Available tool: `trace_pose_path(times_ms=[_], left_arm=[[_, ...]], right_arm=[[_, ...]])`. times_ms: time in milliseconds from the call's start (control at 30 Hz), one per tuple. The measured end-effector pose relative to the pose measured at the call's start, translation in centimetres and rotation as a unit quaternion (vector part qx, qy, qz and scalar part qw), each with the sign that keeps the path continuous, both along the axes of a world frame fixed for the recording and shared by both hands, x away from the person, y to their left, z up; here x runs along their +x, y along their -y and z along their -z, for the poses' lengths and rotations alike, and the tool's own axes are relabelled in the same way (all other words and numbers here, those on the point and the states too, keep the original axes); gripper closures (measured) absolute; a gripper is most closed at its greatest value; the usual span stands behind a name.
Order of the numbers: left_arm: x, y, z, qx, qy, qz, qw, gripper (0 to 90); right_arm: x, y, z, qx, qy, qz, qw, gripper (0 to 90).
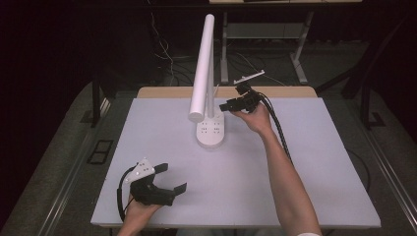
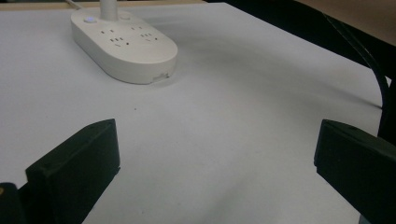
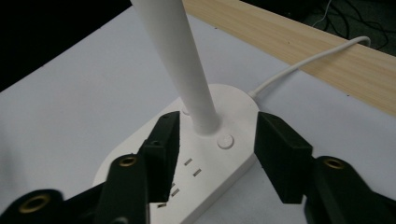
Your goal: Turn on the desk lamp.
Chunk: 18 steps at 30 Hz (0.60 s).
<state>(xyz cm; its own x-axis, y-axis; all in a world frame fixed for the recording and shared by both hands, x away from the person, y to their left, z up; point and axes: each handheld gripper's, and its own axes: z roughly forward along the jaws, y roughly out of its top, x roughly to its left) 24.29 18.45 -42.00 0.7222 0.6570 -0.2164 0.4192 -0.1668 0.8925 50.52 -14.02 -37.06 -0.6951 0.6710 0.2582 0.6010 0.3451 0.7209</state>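
White plastic desk lamp (image 1: 205, 73) with its oval socket base (image 3: 187, 158) — we see the right gripper (image 3: 217, 142) half open astride the stem, gripping nothing; the left gripper (image 1: 169, 177) gapes wide, empty.

White desk lamp (image 1: 210, 129) mid-table, right tongs (image 1: 227, 106) apparently at its stem, left tongs (image 1: 172, 178) apart.

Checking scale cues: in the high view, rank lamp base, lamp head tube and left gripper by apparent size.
1. lamp head tube, clearly the longest.
2. left gripper and lamp base: look about alike; the gripper is nearer the camera, so I won't rank them.
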Motion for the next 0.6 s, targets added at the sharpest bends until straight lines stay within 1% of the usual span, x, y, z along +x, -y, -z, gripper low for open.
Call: trace_pose_path(times_ms=[33, 67, 100, 133, 167, 200, 233, 300, 333, 367, 467, 600], left_arm=[[0.0, 0.0, 0.0, 0.000, -0.001, 0.000, 1.0000, 0.0], [0.0, -0.1, 0.0, 0.000, -0.001, 0.000, 1.0000, 0.0], [0.0, -0.1, 0.0, 0.000, 0.000, -0.001, 1.0000, 0.0], [0.0, -0.1, 0.0, 0.000, 0.000, -0.001, 1.0000, 0.0], [0.0, -0.1, 0.0, -0.001, -0.001, -0.002, 1.0000, 0.0], [0.0, -0.1, 0.0, -0.002, 0.000, -0.002, 1.0000, 0.0], [0.0, -0.2, 0.0, -0.002, 0.000, -0.002, 1.0000, 0.0], [0.0, -0.2, 0.0, -0.003, 0.001, -0.002, 1.0000, 0.0], [0.0, -0.2, 0.0, -0.003, 0.001, -0.002, 1.0000, 0.0], [0.0, -0.2, -0.1, -0.003, 0.001, -0.002, 1.0000, 0.0], [0.0, -0.2, -0.1, -0.004, 0.001, -0.001, 1.0000, 0.0], [-0.1, -0.2, -0.1, -0.005, 0.002, -0.001, 1.0000, 0.0]], right_arm=[[0.1, -0.2, 0.3, -0.004, -0.001, 0.003, 1.0000, 56.1], [0.4, -0.4, 0.8, -0.002, -0.004, 0.002, 1.0000, 61.8], [0.5, -0.4, 1.1, -0.003, -0.008, 0.003, 1.0000, 64.7], [0.5, -0.4, 1.1, -0.003, -0.008, 0.003, 1.0000, 64.7], [0.5, -0.5, 1.3, -0.002, -0.011, 0.005, 0.9999, 67.1], [0.7, -0.6, 1.6, -0.002, -0.014, 0.004, 0.9999, 70.1], [0.9, -0.9, 2.0, -0.001, -0.015, 0.006, 0.9999, 75.0], [1.0, -1.0, 2.3, -0.002, -0.015, 0.008, 0.9999, 79.0], [1.0, -1.1, 2.4, -0.001, -0.018, 0.009, 0.9998, 80.8], [1.0, -1.1, 2.4, -0.001, -0.018, 0.009, 0.9998, 80.8], [1.3, -1.4, 3.0, 0.002, -0.023, 0.012, 0.9997, 85.3], [1.4, -1.5, 3.3, 0.004, -0.024, 0.014, 0.9996, 87.2]])
